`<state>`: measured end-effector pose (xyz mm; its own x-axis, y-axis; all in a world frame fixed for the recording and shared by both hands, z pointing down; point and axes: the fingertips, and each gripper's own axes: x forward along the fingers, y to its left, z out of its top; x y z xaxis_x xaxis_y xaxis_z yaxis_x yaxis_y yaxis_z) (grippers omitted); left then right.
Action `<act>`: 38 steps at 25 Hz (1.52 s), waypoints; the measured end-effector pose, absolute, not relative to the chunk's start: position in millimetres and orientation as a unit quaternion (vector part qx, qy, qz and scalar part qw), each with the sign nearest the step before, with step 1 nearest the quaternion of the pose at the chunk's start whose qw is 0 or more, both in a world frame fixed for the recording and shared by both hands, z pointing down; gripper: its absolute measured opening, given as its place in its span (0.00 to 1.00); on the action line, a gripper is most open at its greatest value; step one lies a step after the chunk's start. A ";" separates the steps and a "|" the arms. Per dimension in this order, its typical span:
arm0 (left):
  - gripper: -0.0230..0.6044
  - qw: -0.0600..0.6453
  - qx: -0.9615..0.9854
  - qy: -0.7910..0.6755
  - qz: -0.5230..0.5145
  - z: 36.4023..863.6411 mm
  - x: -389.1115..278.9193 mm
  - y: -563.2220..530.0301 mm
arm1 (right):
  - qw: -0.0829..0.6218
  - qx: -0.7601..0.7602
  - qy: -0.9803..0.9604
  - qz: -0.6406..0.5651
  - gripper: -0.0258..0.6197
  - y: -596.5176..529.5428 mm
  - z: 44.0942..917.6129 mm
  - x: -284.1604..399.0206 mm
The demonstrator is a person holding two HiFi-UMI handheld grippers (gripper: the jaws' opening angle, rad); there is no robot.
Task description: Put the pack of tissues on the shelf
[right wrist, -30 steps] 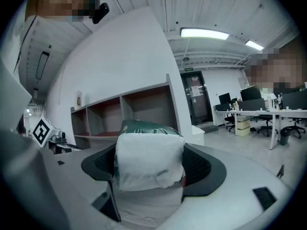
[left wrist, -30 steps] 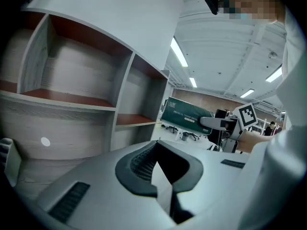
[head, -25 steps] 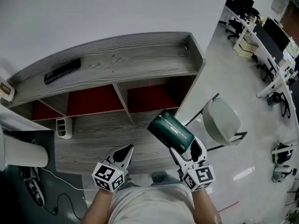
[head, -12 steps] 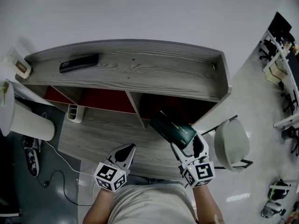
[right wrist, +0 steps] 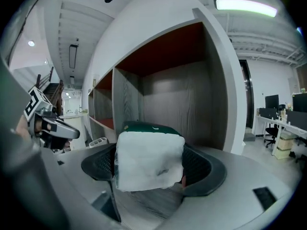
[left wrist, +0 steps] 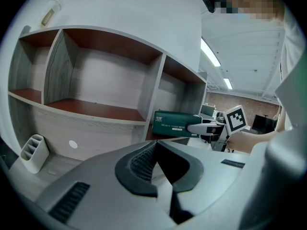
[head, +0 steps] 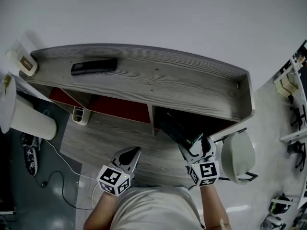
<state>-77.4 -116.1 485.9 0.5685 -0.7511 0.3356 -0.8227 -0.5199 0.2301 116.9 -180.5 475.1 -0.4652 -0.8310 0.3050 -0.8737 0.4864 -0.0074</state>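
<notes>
Pack of tissues (right wrist: 149, 166): clamped by right hand-held gripper (head: 195, 146) at shelf's (head: 158, 83) right bay.
Care: level, seated before release.
Left hand-held gripper (head: 129, 155): clenched, empty.

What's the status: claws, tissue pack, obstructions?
Right claw shut on tissue pack. Left claw shut, empty. Pack at mouth of right-end shelf compartment, not yet released. No obstruction seen inside.

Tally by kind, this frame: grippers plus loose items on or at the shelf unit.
Grippers: 2 (left gripper, right gripper)
Pack of tissues: 1
Dark flat object: 1
White slotted holder: 1
Small pale container: 1
Total: 6
</notes>
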 end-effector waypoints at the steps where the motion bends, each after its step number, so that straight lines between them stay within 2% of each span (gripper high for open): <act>1: 0.06 0.185 0.866 -0.455 0.097 486.6 -79.5 -118.2 | 0.137 0.498 -0.853 0.081 0.70 -184.0 477.9 115.4; 5: 0.06 0.187 0.863 -0.460 0.090 487.0 -87.8 -126.2 | 0.149 0.490 -0.856 0.072 0.70 -196.9 483.1 109.8; 13: 0.06 0.199 0.858 -0.467 0.078 491.7 -96.1 -138.1 | 0.219 0.491 -0.843 0.027 0.70 -216.2 488.1 100.1; 18: 0.06 0.201 0.860 -0.462 0.076 493.2 -92.2 -143.2 | 0.227 0.537 -0.813 -0.003 0.71 -225.3 483.5 111.3; 26: 0.06 0.202 0.865 -0.452 0.077 494.9 -85.0 -147.0 | 0.242 0.553 -0.797 0.008 0.71 -231.6 483.0 113.3; 38: 0.06 0.203 0.864 -0.454 0.077 495.9 -92.7 -142.8 | 0.320 0.596 -0.736 0.003 0.70 -217.9 491.2 128.2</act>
<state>-92.7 -142.8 495.9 0.5762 -0.7536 0.3165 -0.8157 -0.5057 0.2808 128.2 -217.9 491.2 -0.0846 -0.8761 0.4747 -0.8803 0.2889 0.3764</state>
